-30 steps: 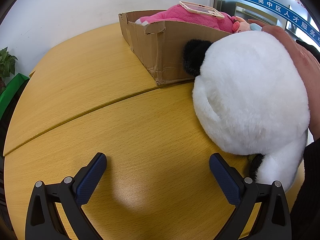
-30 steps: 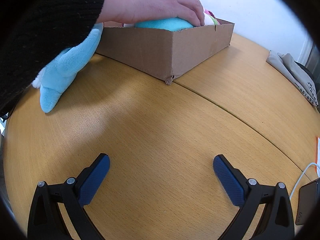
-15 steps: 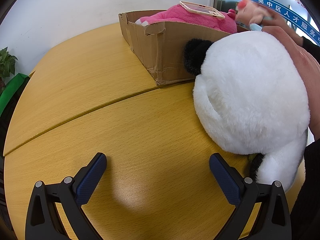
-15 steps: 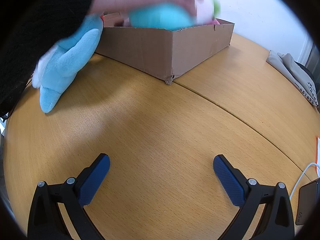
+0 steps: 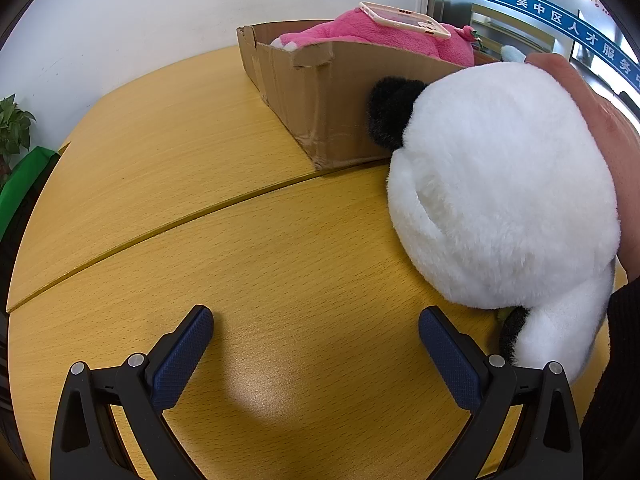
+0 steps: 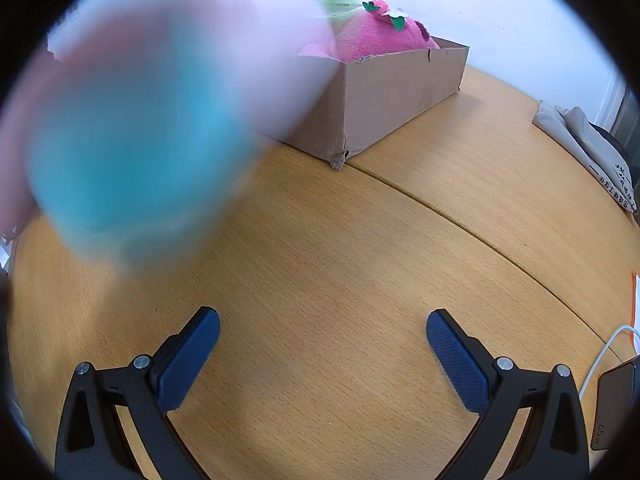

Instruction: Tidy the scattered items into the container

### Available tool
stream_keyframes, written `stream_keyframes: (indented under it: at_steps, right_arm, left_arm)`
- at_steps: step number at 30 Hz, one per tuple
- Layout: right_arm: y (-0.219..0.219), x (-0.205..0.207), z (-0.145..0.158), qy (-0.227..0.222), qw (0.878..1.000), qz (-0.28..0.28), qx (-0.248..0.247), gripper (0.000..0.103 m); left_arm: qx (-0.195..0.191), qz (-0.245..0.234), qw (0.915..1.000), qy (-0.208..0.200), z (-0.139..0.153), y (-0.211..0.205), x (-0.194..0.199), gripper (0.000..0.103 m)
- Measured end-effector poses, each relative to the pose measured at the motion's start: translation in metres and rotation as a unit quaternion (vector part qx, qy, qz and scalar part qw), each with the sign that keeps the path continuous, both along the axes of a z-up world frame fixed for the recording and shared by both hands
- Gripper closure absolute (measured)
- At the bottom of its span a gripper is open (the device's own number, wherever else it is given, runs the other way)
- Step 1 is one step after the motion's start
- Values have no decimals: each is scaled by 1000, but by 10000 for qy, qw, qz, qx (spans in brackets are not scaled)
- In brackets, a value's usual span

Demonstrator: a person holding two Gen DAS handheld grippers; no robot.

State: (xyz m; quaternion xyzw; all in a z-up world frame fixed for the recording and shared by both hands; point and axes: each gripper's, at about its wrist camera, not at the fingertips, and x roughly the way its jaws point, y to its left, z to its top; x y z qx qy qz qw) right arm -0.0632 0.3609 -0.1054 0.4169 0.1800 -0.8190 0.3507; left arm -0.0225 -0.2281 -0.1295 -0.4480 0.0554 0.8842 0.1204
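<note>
A cardboard box [image 5: 340, 92] stands on the wooden table and holds a pink plush [image 5: 372, 34] with a phone [image 5: 404, 18] lying on top. A big white panda plush [image 5: 500, 200] lies on the table against the box, with a bare hand [image 5: 592, 120] resting on it. My left gripper [image 5: 316, 344] is open and empty, low over the table, left of the panda. In the right wrist view the box [image 6: 392, 92] and pink plush [image 6: 376, 36] show. A blurred blue plush [image 6: 140, 160] moves close to the camera. My right gripper [image 6: 323, 344] is open and empty.
A grey cloth bag [image 6: 592, 152] lies at the table's right edge. A white cable [image 6: 604, 356] and a dark charger [image 6: 616, 404] sit at the near right. A green plant [image 5: 12, 128] stands beyond the table's left edge.
The hand lifted the blue plush out of the box and swung it close past the right camera, now blurred. Both grippers stayed still and open.
</note>
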Motion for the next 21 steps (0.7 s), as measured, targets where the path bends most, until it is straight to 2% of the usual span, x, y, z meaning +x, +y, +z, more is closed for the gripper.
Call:
stream_keyframes:
  at_steps: [21]
  right_arm:
    - [0,1,1,1,10000,0,0,0]
  left_arm:
    - [0,8,10000,2,1,1,-1,0]
